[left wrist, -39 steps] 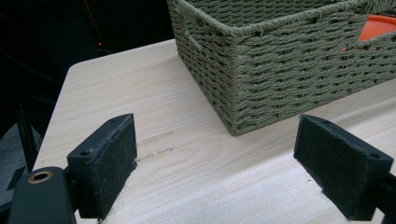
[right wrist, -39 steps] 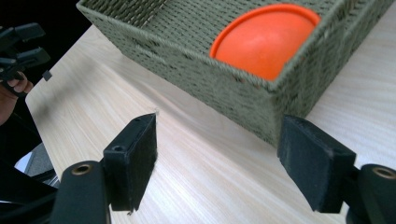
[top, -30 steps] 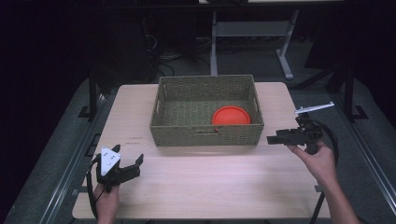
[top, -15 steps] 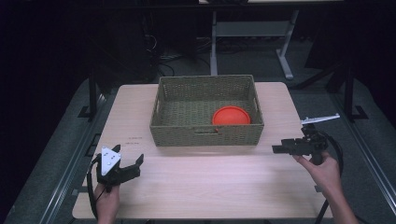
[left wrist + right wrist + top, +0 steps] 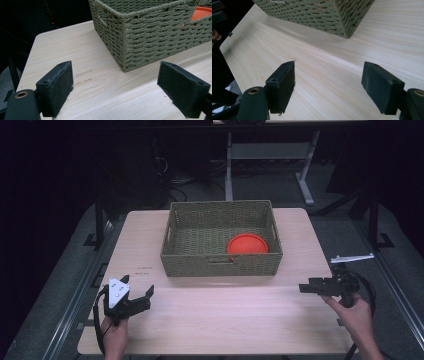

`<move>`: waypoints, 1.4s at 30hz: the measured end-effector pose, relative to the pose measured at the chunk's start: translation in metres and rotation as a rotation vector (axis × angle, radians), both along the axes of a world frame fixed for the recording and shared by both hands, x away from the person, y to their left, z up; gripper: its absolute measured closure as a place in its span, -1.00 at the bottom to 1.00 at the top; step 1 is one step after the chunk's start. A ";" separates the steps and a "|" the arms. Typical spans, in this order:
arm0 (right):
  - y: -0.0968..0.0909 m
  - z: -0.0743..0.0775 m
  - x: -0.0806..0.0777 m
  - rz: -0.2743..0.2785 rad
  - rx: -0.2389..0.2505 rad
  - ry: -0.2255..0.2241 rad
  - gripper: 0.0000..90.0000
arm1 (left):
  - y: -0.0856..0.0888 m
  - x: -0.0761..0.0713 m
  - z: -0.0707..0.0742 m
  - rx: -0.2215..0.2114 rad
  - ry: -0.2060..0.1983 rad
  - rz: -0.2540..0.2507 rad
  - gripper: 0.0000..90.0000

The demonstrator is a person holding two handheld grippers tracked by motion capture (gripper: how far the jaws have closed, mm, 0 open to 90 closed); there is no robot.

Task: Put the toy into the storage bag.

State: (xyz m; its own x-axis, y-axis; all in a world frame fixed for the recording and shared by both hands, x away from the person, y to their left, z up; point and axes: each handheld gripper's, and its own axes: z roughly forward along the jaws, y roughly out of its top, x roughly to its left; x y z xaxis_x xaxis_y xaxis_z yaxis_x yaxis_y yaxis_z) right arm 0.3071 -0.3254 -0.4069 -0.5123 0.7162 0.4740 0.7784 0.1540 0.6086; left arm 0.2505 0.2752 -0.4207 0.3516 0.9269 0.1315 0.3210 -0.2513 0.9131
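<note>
One pale wooden table (image 5: 215,320) is carrying a green woven basket (image 5: 220,265) near its far edge, and an orange dish (image 5: 247,243) is lying inside the basket's right end. Both grippers are hovering apart over the near side: the left gripper (image 5: 142,299) and the right gripper (image 5: 306,287), each with its fingers (image 5: 58,86) spread wide around nothing.
</note>
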 end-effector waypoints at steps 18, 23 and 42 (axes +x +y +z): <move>0.000 -0.023 -0.041 0.006 -0.018 -0.039 -0.44 | -0.002 -0.001 0.000 0.007 0.004 -0.003 -0.72; -0.002 -0.029 -0.052 -0.013 0.010 -0.049 -0.44 | -0.001 -0.001 0.000 0.005 0.004 -0.003 -0.72; -0.008 -0.059 -0.080 -0.056 0.115 -0.130 -0.47 | -0.006 0.004 -0.001 0.015 0.010 -0.021 -0.72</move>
State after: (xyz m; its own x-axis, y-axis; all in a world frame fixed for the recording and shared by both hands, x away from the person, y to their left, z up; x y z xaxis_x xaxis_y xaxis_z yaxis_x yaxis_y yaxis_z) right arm 0.2272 -0.3330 -0.4656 -0.5356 0.6900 0.4869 0.6977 0.0366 0.7155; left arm 0.2543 0.2697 -0.4217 0.3722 0.9173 0.1418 0.3247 -0.2719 0.9059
